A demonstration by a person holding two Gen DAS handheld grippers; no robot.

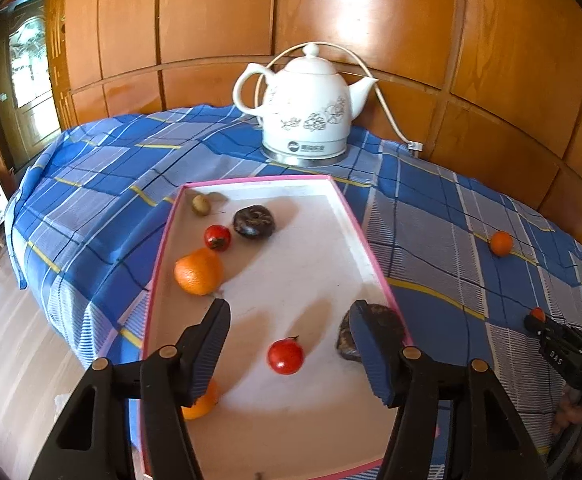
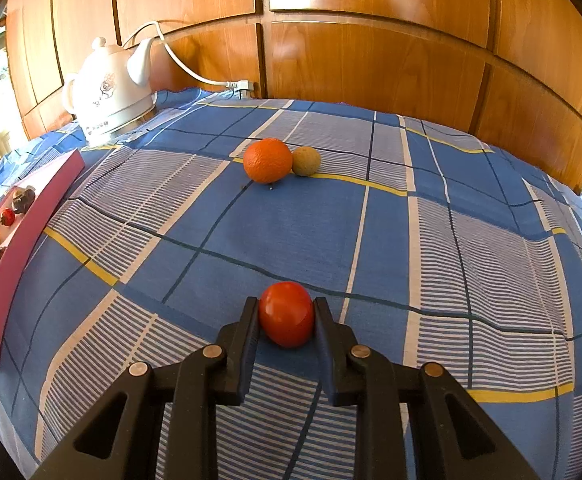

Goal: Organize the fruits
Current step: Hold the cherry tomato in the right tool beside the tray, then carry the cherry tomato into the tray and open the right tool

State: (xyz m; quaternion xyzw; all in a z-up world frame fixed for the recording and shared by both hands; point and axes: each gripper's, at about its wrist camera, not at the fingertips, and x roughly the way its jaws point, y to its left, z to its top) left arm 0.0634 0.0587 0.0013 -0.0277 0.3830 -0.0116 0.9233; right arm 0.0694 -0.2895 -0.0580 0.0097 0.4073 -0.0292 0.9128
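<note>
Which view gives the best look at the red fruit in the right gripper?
The right wrist view: the red fruit sits near centre, large and sharp, with the right gripper shut on it above the checked cloth. The left wrist view shows only a small red speck at that gripper's tip, near the right edge.

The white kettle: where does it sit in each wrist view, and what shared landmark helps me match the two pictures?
Left wrist view: the white kettle stands top centre, at the far edge of the checked cloth, beyond the pink-rimmed tray, spout pointing right.
Right wrist view: the kettle is in the upper left corner, spout also pointing right.
Shared landmark: the tray, whose pink side runs along the left edge of the right wrist view.
</note>
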